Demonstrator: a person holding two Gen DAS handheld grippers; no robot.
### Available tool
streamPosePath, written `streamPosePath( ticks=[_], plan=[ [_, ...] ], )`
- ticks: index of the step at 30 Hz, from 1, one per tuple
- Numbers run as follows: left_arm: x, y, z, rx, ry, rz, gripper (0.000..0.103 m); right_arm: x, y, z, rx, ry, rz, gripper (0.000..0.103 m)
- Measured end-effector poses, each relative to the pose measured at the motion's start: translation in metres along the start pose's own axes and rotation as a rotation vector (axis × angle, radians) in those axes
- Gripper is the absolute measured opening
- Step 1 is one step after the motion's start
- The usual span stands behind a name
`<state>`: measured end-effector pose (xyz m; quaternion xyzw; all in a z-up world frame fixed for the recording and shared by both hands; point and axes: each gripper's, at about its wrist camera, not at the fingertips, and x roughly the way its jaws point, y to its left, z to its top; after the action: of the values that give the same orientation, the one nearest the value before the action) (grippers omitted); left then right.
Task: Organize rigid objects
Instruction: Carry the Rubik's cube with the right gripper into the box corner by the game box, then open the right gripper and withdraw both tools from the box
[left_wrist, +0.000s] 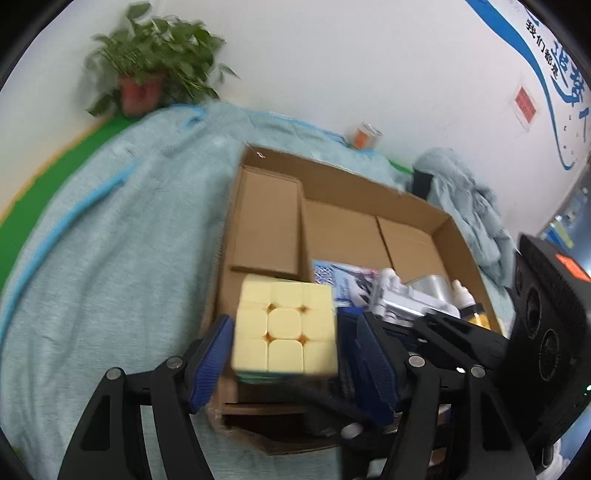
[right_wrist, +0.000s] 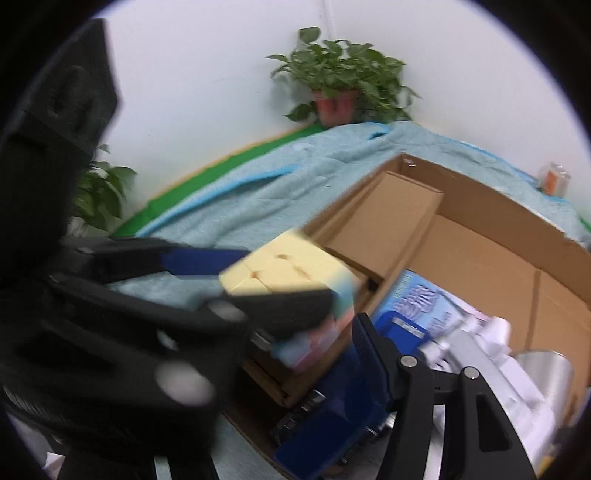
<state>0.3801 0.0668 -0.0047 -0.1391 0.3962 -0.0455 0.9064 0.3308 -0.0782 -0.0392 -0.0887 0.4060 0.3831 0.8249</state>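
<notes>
Overhead, above the carton (left_wrist: 458, 236) on the blanket (left_wrist: 110, 229), the left claw (left_wrist: 286, 336) clamped the cube (left_wrist: 286, 325); the right claw's (right_wrist: 369, 373) state was unclear. Lower it level into a free corner before letting go.

Support surface: a flat top covered with a light blue-green blanket (left_wrist: 110, 229), wrinkled, with a brighter blue trim line. Green surface (left_wrist: 40, 192) exposed at the blanket's 9 to 11 o'clock edge. Resting directly on the blanket: an open cardboard box (left_wrist: 454, 236) at centre; a small clear container (left_wrist: 364, 136) with orange contents at 1 o'clock. Potted plant (left_wrist: 144, 88) at 11 o'clock, on the green surface.
</notes>
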Motion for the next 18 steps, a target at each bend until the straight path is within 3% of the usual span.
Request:
streamPosePath(
  ticks=[2,5,6,7,12,18],
  plan=[
    [-0.016,-0.001,-0.004,0.016,-0.059,0.026,0.071,-0.012,-0.002,-0.006,0.023,-0.019,-0.055,0.069],
    [-0.045,-0.01,-0.019,0.043,-0.156,0.088,0.09,-0.044,-0.007,-0.027,0.086,-0.102,-0.137,0.083],
    [-0.056,-0.014,-0.029,0.051,-0.203,0.128,0.1,-0.056,-0.009,-0.039,0.113,-0.136,-0.17,0.083],
    [-0.065,-0.02,-0.039,0.059,-0.239,0.157,0.102,-0.064,-0.011,-0.048,0.138,-0.154,-0.195,0.084],
    [-0.087,-0.056,-0.095,0.114,-0.33,0.206,0.102,-0.095,-0.023,-0.107,0.256,-0.161,-0.34,0.084],
    [-0.086,-0.102,-0.144,0.171,-0.341,0.193,0.102,-0.127,-0.038,-0.151,0.337,-0.163,-0.471,0.084]
  ],
)
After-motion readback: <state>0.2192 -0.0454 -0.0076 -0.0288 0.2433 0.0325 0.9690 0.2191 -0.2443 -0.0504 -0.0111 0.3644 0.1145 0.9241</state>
